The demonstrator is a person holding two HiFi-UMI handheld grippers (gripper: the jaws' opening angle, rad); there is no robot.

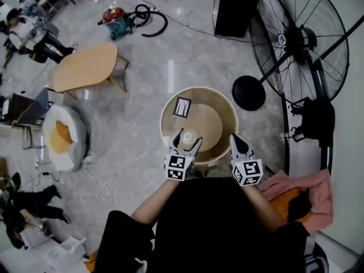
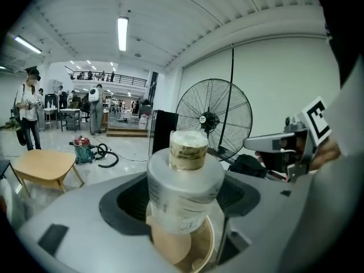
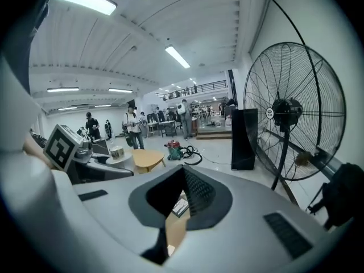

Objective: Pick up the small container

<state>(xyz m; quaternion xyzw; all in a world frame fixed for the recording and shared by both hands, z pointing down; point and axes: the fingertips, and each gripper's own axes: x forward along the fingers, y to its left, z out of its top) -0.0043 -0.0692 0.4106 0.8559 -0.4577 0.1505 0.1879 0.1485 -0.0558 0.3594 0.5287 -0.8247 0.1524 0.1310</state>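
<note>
Since the left gripper (image 1: pixel 186 141) has its fingers clamped on the small container (image 2: pixel 185 181), upright between them over the round tabletop (image 1: pixel 219 110), raise it straight, untilted. The right gripper (image 1: pixel 235 141) is empty, its fingers together.

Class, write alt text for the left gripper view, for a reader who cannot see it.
The left claw grips a small container, clear-sided with a beige lid, over a round wooden table. A large fan stands behind.
</note>
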